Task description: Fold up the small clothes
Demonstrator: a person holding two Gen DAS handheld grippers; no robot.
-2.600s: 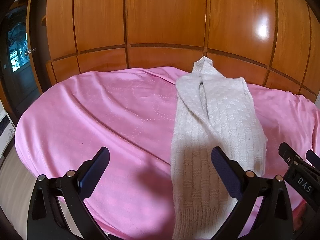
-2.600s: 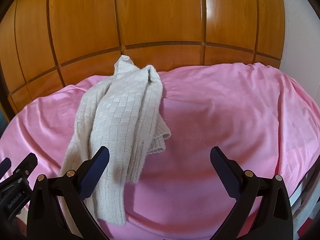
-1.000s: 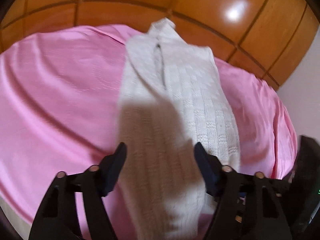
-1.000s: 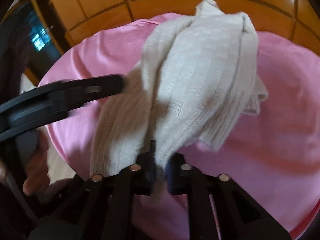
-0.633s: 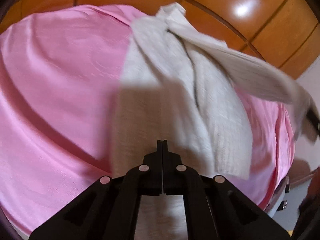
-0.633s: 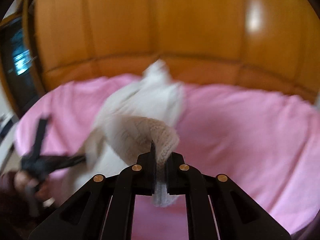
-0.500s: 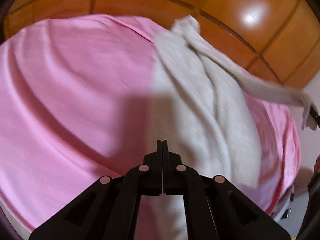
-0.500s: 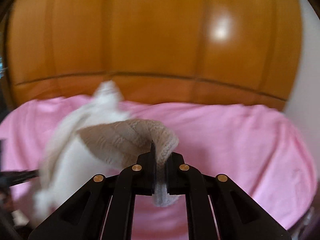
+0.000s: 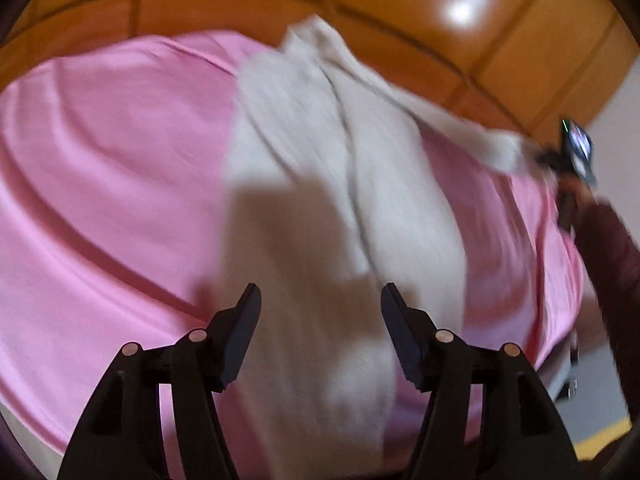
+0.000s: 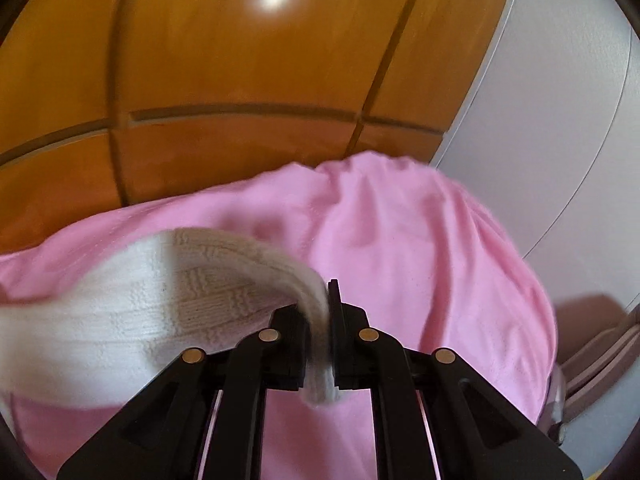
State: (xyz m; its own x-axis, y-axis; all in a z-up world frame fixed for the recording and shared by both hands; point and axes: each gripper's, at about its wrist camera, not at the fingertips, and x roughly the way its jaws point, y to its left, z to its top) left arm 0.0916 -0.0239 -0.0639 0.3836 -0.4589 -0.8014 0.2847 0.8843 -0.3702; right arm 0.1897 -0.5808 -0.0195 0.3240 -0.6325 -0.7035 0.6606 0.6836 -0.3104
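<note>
A cream knitted sweater (image 9: 304,184) lies lengthwise on the pink bedspread (image 9: 100,184). My left gripper (image 9: 320,308) is open just above the sweater's near hem, holding nothing. My right gripper (image 10: 326,312) is shut on the cuff of the sweater's sleeve (image 10: 168,296) and holds it stretched out to the right, off the body of the garment. In the left wrist view the right gripper (image 9: 568,156) shows at the far right with the sleeve (image 9: 452,128) pulled taut toward it. The image is motion-blurred.
A glossy wooden wardrobe (image 10: 240,80) stands behind the bed. A white wall (image 10: 560,140) is to the right. The pink bed's right edge (image 10: 544,320) drops off to the floor (image 9: 592,412).
My left gripper was shut on the hem and has opened, letting it go. My right gripper has swung further right with the sleeve, stretching it out.
</note>
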